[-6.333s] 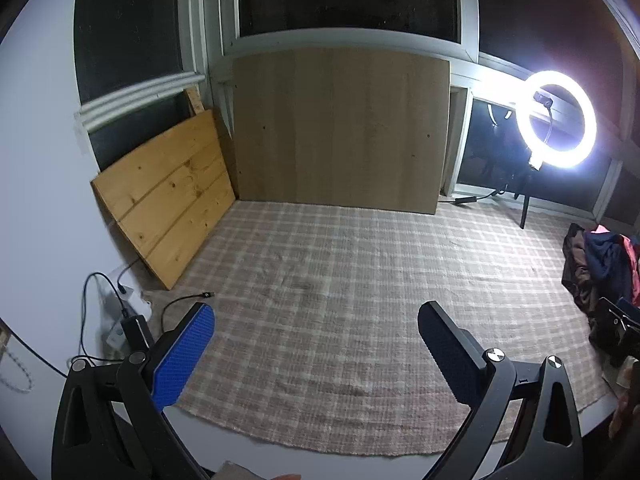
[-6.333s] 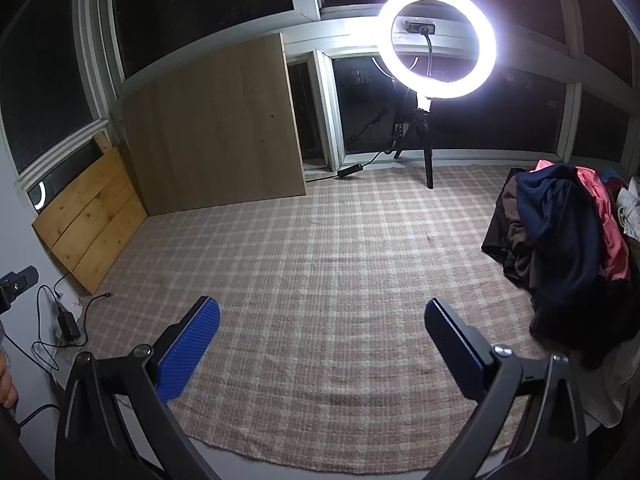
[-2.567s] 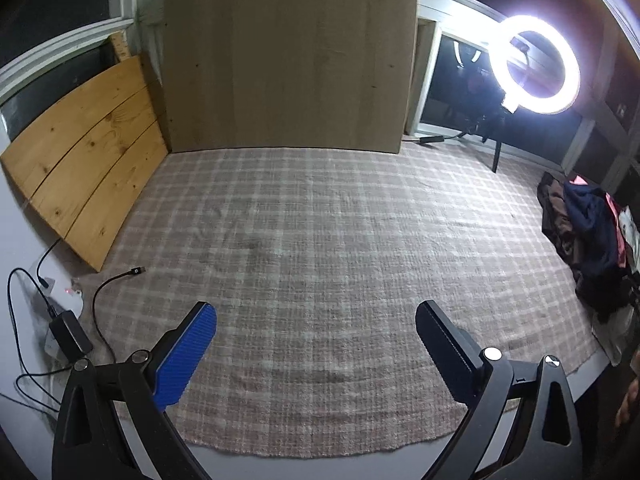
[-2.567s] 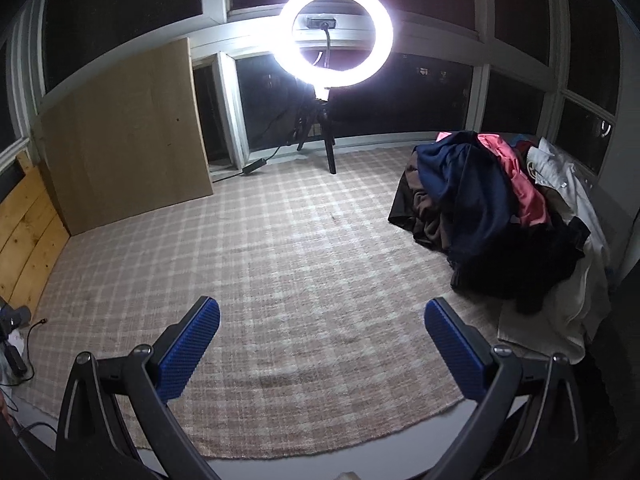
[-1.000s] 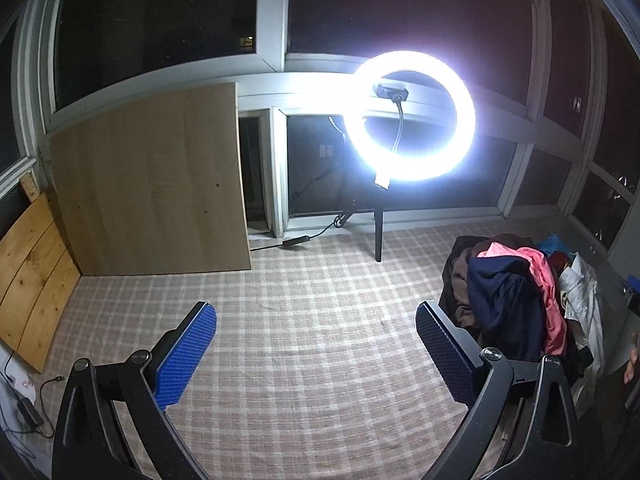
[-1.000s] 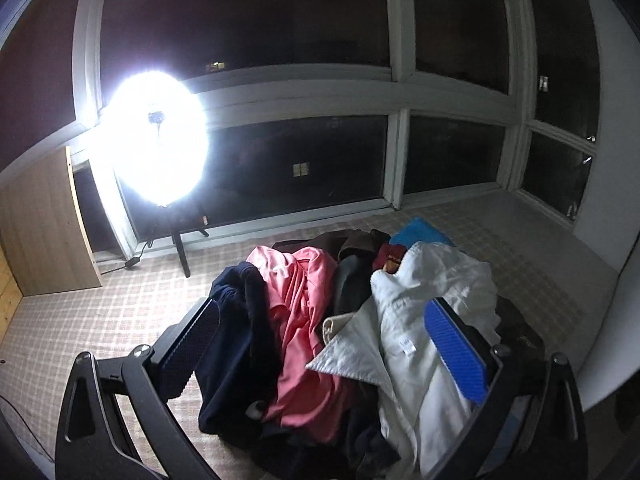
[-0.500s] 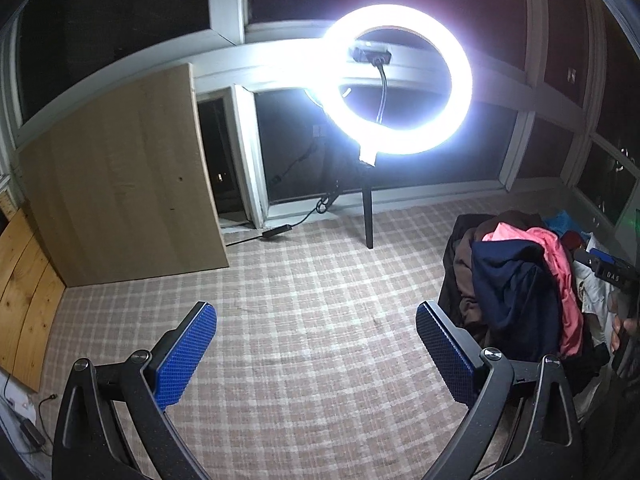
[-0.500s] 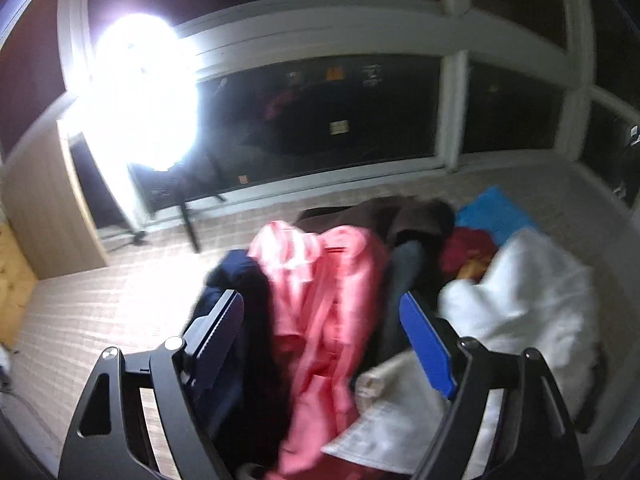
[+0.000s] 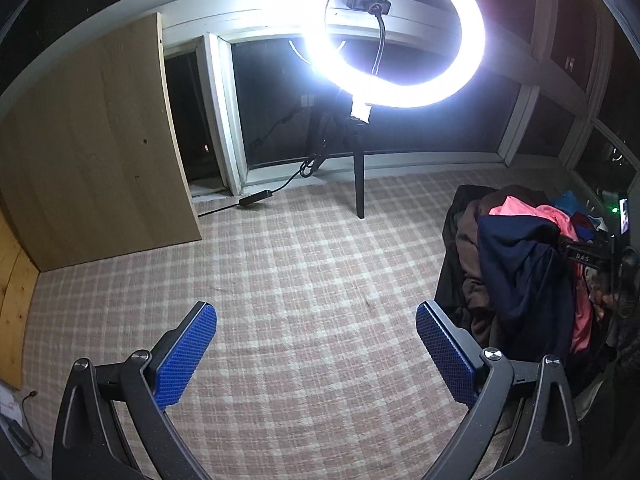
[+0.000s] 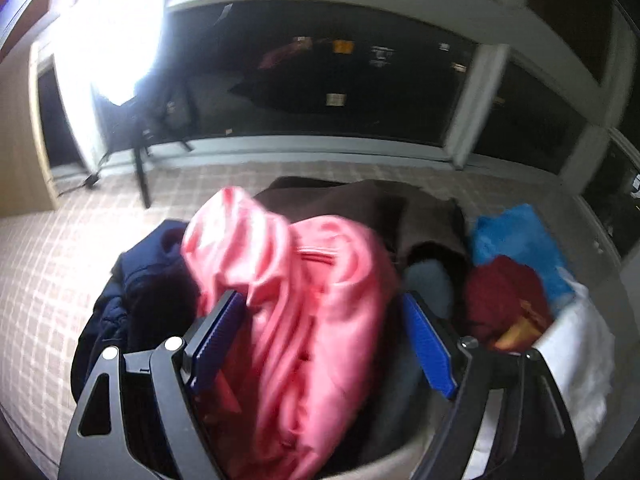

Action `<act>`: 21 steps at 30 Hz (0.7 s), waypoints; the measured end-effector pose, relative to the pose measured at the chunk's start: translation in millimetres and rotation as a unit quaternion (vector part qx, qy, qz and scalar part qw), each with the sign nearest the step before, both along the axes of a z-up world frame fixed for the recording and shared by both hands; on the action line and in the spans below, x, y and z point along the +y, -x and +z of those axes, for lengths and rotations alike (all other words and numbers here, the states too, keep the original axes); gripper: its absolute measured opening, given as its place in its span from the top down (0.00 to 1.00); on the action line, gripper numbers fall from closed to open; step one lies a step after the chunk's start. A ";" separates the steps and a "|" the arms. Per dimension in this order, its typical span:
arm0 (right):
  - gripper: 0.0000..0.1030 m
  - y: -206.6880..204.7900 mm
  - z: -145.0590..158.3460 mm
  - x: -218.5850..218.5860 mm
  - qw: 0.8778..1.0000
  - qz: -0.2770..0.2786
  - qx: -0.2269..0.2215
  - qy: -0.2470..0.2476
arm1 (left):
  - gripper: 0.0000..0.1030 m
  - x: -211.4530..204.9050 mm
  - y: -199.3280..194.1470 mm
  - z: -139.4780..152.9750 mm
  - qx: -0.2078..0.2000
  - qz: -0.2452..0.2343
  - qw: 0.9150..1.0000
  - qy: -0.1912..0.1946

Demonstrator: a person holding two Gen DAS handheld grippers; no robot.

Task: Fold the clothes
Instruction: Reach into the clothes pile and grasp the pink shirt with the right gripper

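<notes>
Checked rug (image 9: 300, 280) covers the floor under a glaring ring light (image 9: 400, 36). Left tongs (image 9: 316, 344) hang wide and empty over it. Right tongs (image 10: 324, 344) are closing around a pink garment (image 10: 312, 300) atop the clothes pile (image 10: 500, 292), pads apparently not yet pressing.

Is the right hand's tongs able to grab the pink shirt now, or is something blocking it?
Probably yes. The right tongs are closing with the pink garment already between their pads, on top of the clothes pile. Nothing seems to cover it, though the picture is blurred, so I cannot tell if the pads press on it.
</notes>
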State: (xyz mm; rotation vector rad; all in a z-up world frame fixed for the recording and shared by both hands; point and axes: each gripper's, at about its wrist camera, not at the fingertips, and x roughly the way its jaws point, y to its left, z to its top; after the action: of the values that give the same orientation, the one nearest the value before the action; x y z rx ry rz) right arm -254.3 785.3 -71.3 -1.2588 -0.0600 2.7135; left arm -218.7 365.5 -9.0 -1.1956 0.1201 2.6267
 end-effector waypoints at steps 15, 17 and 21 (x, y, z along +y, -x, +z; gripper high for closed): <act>0.91 -20.1 25.9 21.4 0.997 0.030 0.023 0.073 | 0.02 -12.9 -9.4 0.4 -0.004 0.000 1.000 -0.004; 0.92 -30.1 42.0 26.4 0.994 0.023 0.048 0.092 | 0.02 -16.3 -10.6 2.3 -0.002 0.004 1.000 -0.005; 0.92 -52.0 80.8 35.3 0.985 0.011 0.116 0.129 | 0.02 -28.0 -12.4 8.2 0.003 0.018 1.000 -0.012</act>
State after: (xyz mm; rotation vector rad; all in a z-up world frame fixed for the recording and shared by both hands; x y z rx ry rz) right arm -202.4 820.6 9.5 -0.9899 0.3147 2.9393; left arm -206.3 337.5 -0.8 -1.1938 0.0695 2.6556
